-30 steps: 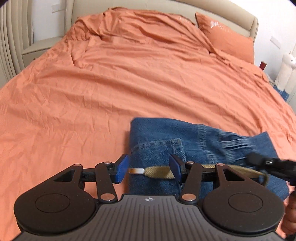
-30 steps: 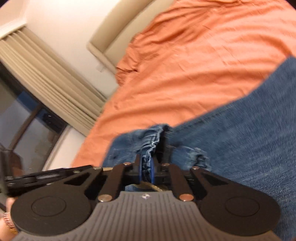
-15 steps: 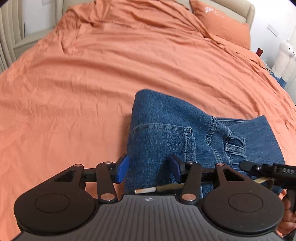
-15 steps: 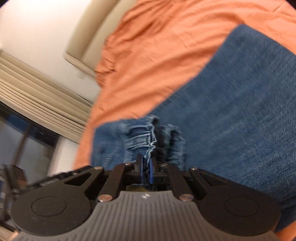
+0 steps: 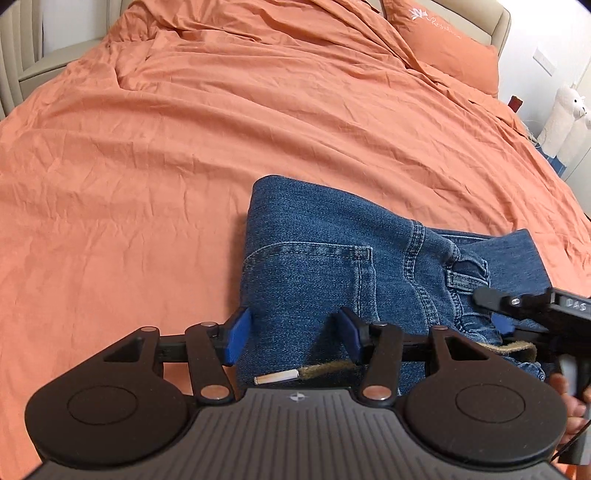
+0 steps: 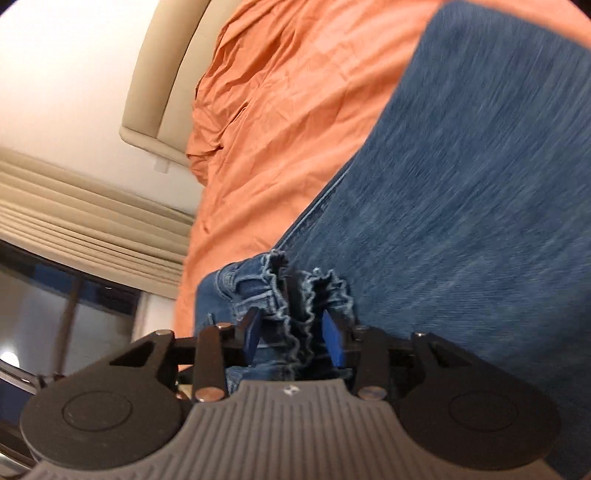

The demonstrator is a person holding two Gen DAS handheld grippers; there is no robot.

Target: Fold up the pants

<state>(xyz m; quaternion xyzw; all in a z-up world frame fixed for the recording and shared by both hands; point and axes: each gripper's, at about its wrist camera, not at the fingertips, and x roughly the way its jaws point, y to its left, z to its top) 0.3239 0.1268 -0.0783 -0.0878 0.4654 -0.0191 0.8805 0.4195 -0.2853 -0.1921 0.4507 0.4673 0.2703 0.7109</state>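
Blue denim pants [image 5: 332, 258] lie folded on the orange bed sheet [image 5: 184, 147], back pocket up. An olive drawstring with a white tip [image 5: 277, 377] lies at their near edge. My left gripper [image 5: 291, 334] is open just above the near left corner of the pants, holding nothing. My right gripper [image 6: 291, 330] is open, with the gathered waistband [image 6: 295, 295] loose between its blue pads. The right gripper also shows in the left wrist view [image 5: 517, 306], at the right end of the pants.
An orange pillow [image 5: 443, 40] and a beige headboard [image 5: 498, 22] are at the far end of the bed. A white plush llama [image 5: 565, 118] stands right of the bed. Beige curtains [image 6: 74, 214] and a dark window [image 6: 55, 314] are left of it.
My right gripper has opened and let go of the waistband it was pinching. The pants have come down flat onto the bed. My left gripper stays open and has moved slightly forward.
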